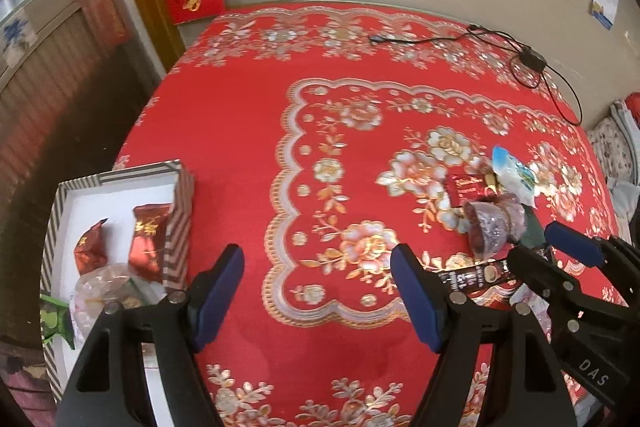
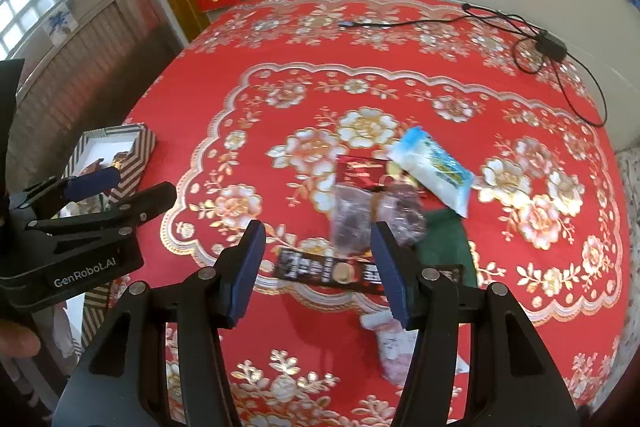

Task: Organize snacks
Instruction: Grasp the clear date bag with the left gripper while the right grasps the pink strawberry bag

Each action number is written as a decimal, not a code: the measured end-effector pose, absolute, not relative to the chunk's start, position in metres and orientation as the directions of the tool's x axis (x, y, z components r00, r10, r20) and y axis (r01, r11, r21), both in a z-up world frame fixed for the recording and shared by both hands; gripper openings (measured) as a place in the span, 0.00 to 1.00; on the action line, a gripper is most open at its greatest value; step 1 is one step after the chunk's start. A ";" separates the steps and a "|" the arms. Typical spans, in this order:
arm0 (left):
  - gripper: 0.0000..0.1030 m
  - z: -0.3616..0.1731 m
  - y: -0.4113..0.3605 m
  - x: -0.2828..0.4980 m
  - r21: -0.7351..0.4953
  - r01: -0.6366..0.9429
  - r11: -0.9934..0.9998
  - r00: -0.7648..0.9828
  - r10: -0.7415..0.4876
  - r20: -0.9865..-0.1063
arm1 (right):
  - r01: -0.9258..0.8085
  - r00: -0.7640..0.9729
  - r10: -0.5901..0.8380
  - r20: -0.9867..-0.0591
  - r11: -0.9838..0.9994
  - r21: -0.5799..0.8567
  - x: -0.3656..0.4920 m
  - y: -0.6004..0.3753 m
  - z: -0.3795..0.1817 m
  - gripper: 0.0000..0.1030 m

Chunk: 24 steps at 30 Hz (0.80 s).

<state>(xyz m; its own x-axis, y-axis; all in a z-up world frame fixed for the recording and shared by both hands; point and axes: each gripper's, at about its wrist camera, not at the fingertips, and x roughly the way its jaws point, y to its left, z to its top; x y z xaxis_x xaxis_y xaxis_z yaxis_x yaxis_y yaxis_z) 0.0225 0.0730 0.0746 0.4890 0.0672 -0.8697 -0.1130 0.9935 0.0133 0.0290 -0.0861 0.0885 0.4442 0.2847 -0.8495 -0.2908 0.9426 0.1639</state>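
Looking down: we see both grippers held over a round table under a red cloth with gold and white flowers [image 2: 400,39].
Dark stick packet: a long, narrow black-brown sachet with pale lettering [image 2: 320,269] lies flat on the cloth at the near edge of the snack pile; its long axis runs left to right, its right end dipping slightly nearer and passing behind our right gripper's right finger.
Right gripper [image 2: 318,271]: its blue-padded jaws stand apart with nothing pressed between them, above the stick packet.
Left gripper [image 1: 318,301]: its jaws stand wide apart and empty, over bare cloth between the box and the pile.
Snack pile: a white and light-blue pillow pouch [image 2: 432,173] lies aslant, one end far-left, the other near-right; just left of it sits a dark red foil packet [image 2: 358,169].
In the way: two crumpled clear wrappers with dark contents [image 2: 376,217] lie just beyond the stick packet, and a dark green packet [image 2: 444,239] lies at its right end.
Near side: a blurred pink and white packet [image 2: 394,347] lies nearer than the stick packet.
Box: a striped open cardboard box with a white floor [image 1: 180,219] sits at the table's left edge, well apart from the pile, holding two red foil sweets [image 1: 150,243] and a clear wrapper [image 1: 106,285].
Far side: a black cable with a small adapter [image 2: 550,45] lies by the far right rim.
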 end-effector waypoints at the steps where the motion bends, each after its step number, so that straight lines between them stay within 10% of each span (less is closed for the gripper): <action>1: 0.75 0.074 0.070 0.024 0.011 -0.109 0.994 0.487 0.063 -0.871 | -0.283 0.447 0.280 -0.850 0.945 0.163 0.029 -0.091 0.088 0.53; 24: 0.75 0.052 0.001 0.057 -0.027 0.009 1.000 0.430 -0.028 -0.903 | -0.137 0.423 0.209 -0.882 0.977 0.165 0.033 -0.177 0.069 0.53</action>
